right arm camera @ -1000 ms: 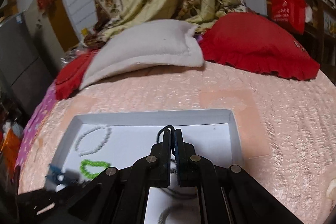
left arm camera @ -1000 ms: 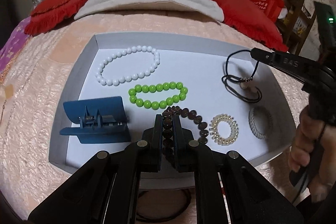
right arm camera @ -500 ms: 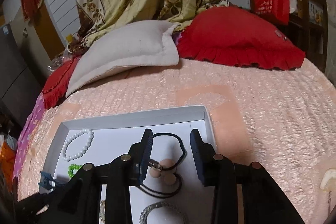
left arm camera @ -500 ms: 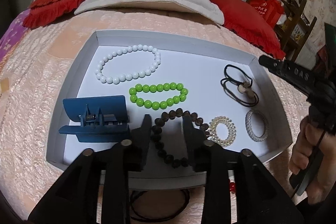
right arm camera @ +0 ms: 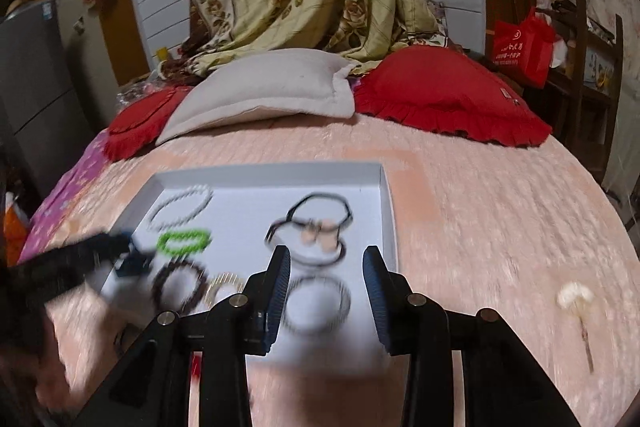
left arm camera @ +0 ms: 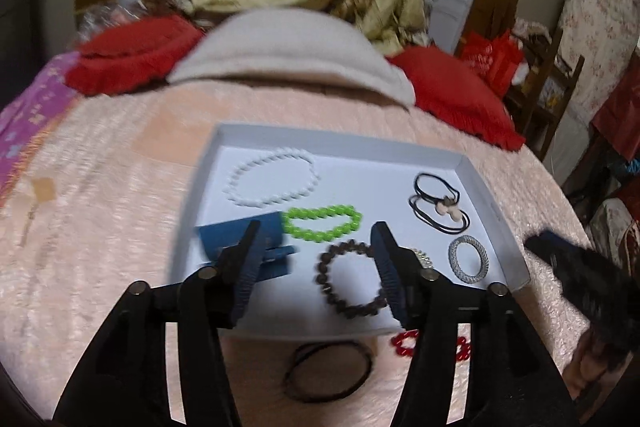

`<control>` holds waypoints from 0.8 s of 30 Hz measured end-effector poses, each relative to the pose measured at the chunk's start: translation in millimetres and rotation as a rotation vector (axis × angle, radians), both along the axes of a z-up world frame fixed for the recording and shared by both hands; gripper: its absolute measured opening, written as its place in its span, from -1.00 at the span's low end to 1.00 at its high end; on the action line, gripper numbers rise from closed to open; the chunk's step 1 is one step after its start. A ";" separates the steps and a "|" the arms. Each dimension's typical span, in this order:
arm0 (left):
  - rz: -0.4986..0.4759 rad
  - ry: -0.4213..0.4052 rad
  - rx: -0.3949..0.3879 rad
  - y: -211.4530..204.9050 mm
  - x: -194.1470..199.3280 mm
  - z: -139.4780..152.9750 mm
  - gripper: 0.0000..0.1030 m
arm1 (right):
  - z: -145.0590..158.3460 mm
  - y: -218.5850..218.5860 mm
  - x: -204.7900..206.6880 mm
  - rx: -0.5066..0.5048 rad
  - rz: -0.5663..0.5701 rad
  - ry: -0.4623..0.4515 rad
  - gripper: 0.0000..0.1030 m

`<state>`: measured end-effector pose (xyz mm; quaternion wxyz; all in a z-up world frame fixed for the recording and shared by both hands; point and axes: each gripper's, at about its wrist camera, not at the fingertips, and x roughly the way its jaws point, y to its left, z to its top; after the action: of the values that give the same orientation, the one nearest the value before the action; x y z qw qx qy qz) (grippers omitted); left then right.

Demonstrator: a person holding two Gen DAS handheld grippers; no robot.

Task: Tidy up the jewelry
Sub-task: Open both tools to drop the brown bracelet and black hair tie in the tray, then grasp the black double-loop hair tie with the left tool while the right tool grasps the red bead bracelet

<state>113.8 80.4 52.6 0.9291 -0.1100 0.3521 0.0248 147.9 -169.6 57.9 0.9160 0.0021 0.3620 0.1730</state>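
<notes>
Green bracelet [left arm camera: 322,224], seemingly dark-brown bracelet [left arm camera: 349,279]

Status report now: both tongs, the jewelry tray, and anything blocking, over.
Left tongs opening, empty; right tongs open, empty. Brown bead bracelet lies in tray. Red bracelet and black hair tie outside tray. Nothing blocking.

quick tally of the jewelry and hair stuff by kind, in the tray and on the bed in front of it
Bead bracelets: 4 (white, green, brown, red)
Black cord pieces: 2 (in tray, on bed)
Silver mesh ring: 1
Cream coil tie: 1
Blue hair clip: 1
Total: 9
</notes>
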 end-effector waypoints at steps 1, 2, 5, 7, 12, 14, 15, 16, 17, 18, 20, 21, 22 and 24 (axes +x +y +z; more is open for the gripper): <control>0.006 -0.012 0.006 4.4 -7.5 1.1 0.09 | -2.8 -1.4 -9.6 -0.001 0.007 0.003 -0.30; 0.014 -0.019 0.013 8.5 -15.4 1.5 0.09 | -5.9 -3.7 -19.7 0.000 0.015 0.010 -0.30; 0.025 -0.011 0.006 19.0 -43.4 -4.8 0.09 | -15.5 -3.0 -46.0 -0.023 0.056 0.038 -0.30; 0.017 0.010 -0.002 20.4 -58.3 -13.2 0.09 | -22.5 1.2 -59.0 -0.034 0.092 0.051 -0.29; -0.010 0.109 0.027 10.9 -74.8 -45.9 0.09 | -37.9 26.2 -72.6 -0.081 0.229 0.071 -0.29; -0.024 0.122 0.060 1.8 -69.5 -53.8 0.09 | -40.7 40.1 -74.6 -0.097 0.279 0.054 -0.29; -0.025 0.124 0.062 -0.8 -66.6 -56.5 0.09 | -42.3 46.7 -73.7 -0.097 0.305 0.050 -0.29; -0.028 0.127 0.058 -2.1 -64.0 -59.1 0.09 | -43.2 53.9 -72.4 -0.104 0.319 0.035 -0.29; -0.031 0.133 0.056 -3.5 -61.2 -61.3 0.09 | -43.8 59.0 -71.9 -0.110 0.332 0.022 -0.29; -0.033 0.142 0.055 -4.8 -57.8 -63.5 0.09 | -45.0 64.4 -70.5 -0.113 0.353 0.016 -0.29; -0.038 0.151 0.049 -6.5 -53.4 -66.5 0.09 | -48.9 73.8 -66.7 -0.132 0.371 0.010 -0.29; -0.043 0.156 0.046 -7.5 -50.9 -68.2 0.09 | -51.3 77.4 -64.5 -0.140 0.374 0.006 -0.29; -0.047 0.164 0.048 -8.0 -48.4 -69.7 0.09 | -54.0 79.4 -60.7 -0.141 0.377 0.013 -0.29; -0.052 0.176 0.058 -10.7 -44.9 -72.9 0.09 | -57.7 79.4 -53.7 -0.132 0.371 0.032 -0.29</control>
<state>69.0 69.6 -20.3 0.8978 -0.0712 0.4340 0.0204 94.2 -90.2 0.2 0.8607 -0.1221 0.3812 0.3146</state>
